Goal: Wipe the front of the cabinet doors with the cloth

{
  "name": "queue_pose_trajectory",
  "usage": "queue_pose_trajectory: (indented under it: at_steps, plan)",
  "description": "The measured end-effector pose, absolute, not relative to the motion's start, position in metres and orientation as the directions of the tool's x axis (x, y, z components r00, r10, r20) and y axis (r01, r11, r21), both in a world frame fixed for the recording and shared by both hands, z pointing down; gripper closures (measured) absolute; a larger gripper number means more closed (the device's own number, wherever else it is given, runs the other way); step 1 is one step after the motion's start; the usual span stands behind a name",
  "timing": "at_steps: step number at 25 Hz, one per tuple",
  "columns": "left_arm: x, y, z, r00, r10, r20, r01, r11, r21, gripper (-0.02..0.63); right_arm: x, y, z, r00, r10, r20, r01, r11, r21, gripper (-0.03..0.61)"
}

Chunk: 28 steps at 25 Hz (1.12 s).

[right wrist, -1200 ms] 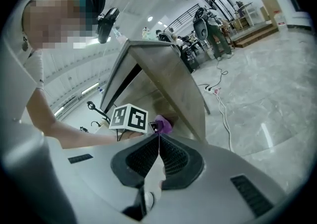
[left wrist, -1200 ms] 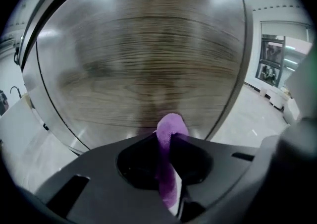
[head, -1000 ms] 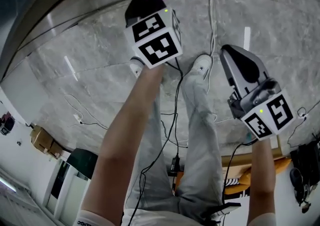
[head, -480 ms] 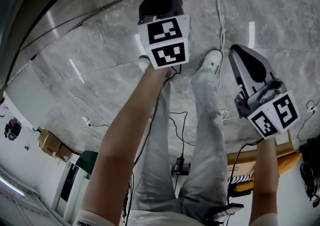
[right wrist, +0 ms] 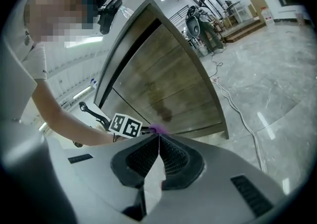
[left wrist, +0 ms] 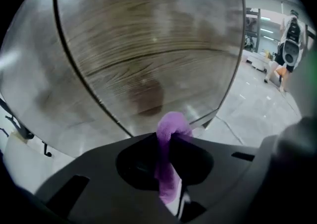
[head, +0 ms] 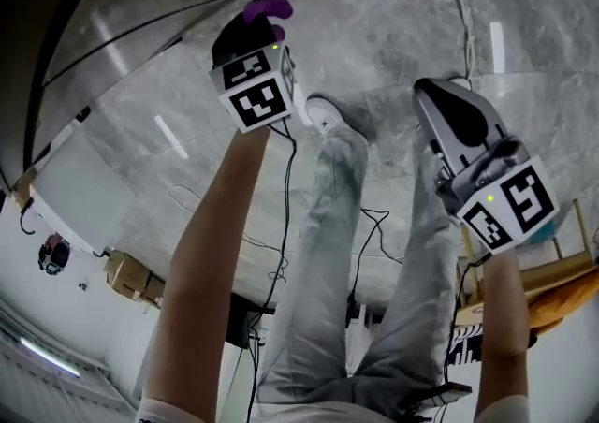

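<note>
My left gripper [head: 255, 30] is shut on a purple cloth [head: 267, 7], whose end pokes out past the jaws. In the left gripper view the cloth [left wrist: 169, 158] hangs pinched between the black jaws of my left gripper [left wrist: 167, 141], a short way off the brown wood-grain cabinet door [left wrist: 148, 54]. My right gripper [head: 447, 112] is held apart to the right, shut with nothing in it. In the right gripper view its jaws meet at the tips of my right gripper [right wrist: 158, 138], and the cabinet door [right wrist: 163, 84] stands ahead with the left gripper's marker cube [right wrist: 125, 126] beside it.
Grey marble floor [head: 393, 28] lies below, with white and black cables [head: 459, 9] trailing over it. The person's legs and white shoes [head: 329, 118] stand between the grippers. A wooden bench edge [head: 552, 276] is at the right. Cardboard boxes [head: 126, 276] sit at the left.
My left gripper with the cloth has swung left and away from the top edge of the head view. The head view has shifted; the right gripper stays shut.
</note>
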State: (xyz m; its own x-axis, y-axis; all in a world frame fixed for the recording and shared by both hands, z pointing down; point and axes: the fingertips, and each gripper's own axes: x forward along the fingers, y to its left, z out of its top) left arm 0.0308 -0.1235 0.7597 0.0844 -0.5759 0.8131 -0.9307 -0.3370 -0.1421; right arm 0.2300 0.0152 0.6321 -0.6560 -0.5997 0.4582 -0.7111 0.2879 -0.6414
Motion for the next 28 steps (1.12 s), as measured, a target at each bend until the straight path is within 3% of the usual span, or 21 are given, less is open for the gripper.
queue_pose_trajectory:
  at_steps: [7, 14, 18, 24, 28]
  plan:
    - [-0.05, -0.143, 0.794, -0.037, -0.536, 0.843, -0.921, -0.31, -0.238, 0.568, 0.212, 0.017, 0.658, -0.64, -0.607, 0.472, -0.719, 0.256, -0.646, 0.551]
    - [-0.061, -0.166, 0.796, -0.129, -0.51, 0.85, -0.969, -0.116, -0.217, 0.568, 0.242, 0.008, 0.651, -0.642, -0.609, 0.466, -0.717, 0.263, -0.645, 0.551]
    - [-0.034, -0.167, 0.793, -0.148, -0.53, 0.835, -0.967, -0.099, -0.234, 0.568, 0.272, 0.001, 0.646, -0.65, -0.612, 0.451, -0.704, 0.263, -0.659, 0.551]
    - [0.077, -0.17, 0.799, -0.05, -0.542, 0.839, -0.952, -0.227, -0.203, 0.568, 0.321, -0.003, 0.642, -0.676, -0.587, 0.445, -0.685, 0.28, -0.673, 0.551]
    - [0.122, -0.171, 0.806, -0.067, -0.532, 0.844, -0.973, -0.153, -0.174, 0.568, 0.354, -0.005, 0.641, -0.706, -0.548, 0.449, -0.675, 0.329, -0.661, 0.551]
